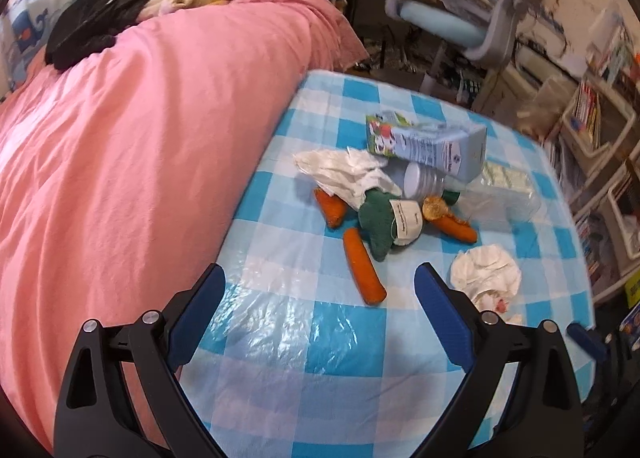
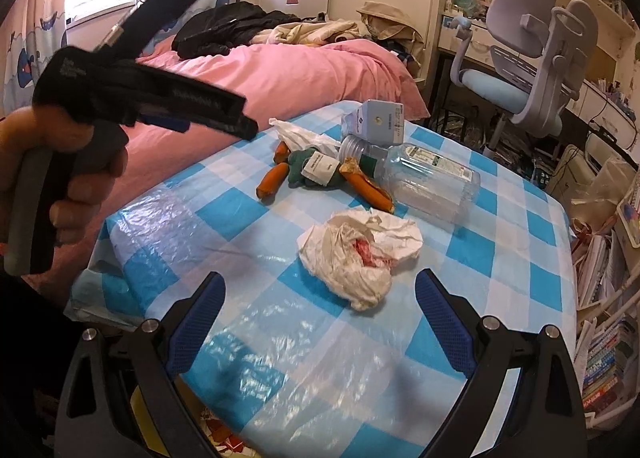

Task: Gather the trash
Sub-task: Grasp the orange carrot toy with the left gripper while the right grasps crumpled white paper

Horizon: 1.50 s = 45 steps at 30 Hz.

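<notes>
Hovering above a table (image 2: 500, 254) covered in a blue-and-white checked plastic cloth, both grippers have their blue-padded fingers spread wide and hold nothing. The right gripper (image 2: 320, 294) points at a crumpled white tissue with a red stain (image 2: 360, 254), which lies just beyond and between its fingertips without touching either. The left gripper (image 1: 320, 286) is over the near left part of the table; in the right wrist view it shows at far left, gripped by a person's hand (image 2: 68, 186) on the handle.

Farther back on the cloth sits a loose heap of trash. A pale blue milk carton (image 1: 432, 142) lies on its side at the far end, resting on a clear plastic bottle (image 2: 432, 182) that also lies on its side with its open mouth toward the left. Another crumpled white tissue (image 1: 344, 170) lies left of the bottle. A green plush toy with a white tag (image 1: 384, 222) is in the middle, with orange carrot-shaped pieces (image 1: 364, 270) around it, the nearest one reaching toward the left gripper. A crumpled gold wrapper (image 1: 436, 208) rests just right of the toy.

A bed with a pink duvet (image 1: 140, 130) runs along the table's left edge, clothes piled at its far end. A grey and blue desk chair (image 2: 528, 58) stands beyond the table at far right.
</notes>
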Tool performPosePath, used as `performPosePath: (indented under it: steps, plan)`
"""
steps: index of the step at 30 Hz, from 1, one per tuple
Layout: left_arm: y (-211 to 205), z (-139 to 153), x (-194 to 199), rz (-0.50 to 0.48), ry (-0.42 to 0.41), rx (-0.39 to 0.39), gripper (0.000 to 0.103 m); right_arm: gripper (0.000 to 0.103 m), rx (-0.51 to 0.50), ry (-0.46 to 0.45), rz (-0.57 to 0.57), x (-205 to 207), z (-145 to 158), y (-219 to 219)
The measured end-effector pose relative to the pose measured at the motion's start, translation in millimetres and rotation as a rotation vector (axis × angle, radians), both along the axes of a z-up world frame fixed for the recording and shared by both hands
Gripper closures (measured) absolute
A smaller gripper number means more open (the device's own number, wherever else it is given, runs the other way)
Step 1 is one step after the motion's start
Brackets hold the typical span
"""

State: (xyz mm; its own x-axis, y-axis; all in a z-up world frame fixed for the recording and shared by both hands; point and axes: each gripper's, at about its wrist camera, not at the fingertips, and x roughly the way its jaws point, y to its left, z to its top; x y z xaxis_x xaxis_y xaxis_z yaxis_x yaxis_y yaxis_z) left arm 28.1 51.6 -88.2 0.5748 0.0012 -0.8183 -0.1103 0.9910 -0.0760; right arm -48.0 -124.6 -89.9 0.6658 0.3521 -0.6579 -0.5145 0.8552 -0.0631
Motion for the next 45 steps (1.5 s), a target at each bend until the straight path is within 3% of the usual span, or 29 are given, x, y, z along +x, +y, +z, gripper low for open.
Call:
performPosePath:
  steps: [11, 17, 19, 21, 23, 24, 28, 32, 38, 45]
  plan:
    - [-26.0, -36.3, 41.5, -0.066, 0.096, 0.077, 0.012, 0.011, 0.002, 0.047, -0.017, 44.6, -13.5, 0.6]
    - [-31.1, -56.0, 58.0, -0.099, 0.156, 0.084, 0.043, 0.011, 0.033, 0.080, -0.033, 65.1, -18.9, -7.1]
    - [-34.8, -56.0, 59.0, -0.115, 0.140, 0.110, 0.053, 0.011, 0.040, 0.095, -0.030, 70.0, -21.7, -6.5]
    - [-34.8, -54.6, 59.8, -0.126, 0.139, 0.096, 0.077, 0.011, 0.044, 0.112, -0.017, 74.5, -24.5, -4.3]
    - [-31.9, -52.0, 58.6, -0.141, 0.152, 0.054, 0.087, 0.012, 0.045, 0.140, -0.006, 79.0, -27.6, -2.4]
    - [-30.2, -49.9, 56.8, -0.147, 0.153, 0.030, 0.088, 0.014, 0.048, 0.164, 0.000, 81.6, -30.0, -1.7]
    - [-25.0, -22.8, 41.9, -0.173, 0.090, -0.028, 0.088, 0.046, 0.084, 0.264, 0.014, 84.6, -39.8, -3.7]
    - [-17.9, -0.5, 32.9, -0.174, 0.018, -0.071, 0.088, 0.061, 0.088, 0.255, 0.045, 72.5, -32.0, -2.4]
    - [-23.7, 18.1, 21.3, -0.198, -0.056, -0.103, 0.088, 0.066, 0.108, 0.236, 0.037, 58.2, -20.9, -9.1]
    - [-36.3, 21.0, 4.9, -0.235, -0.062, -0.116, 0.088, 0.066, 0.148, 0.199, 0.013, 40.7, -6.5, -21.6]
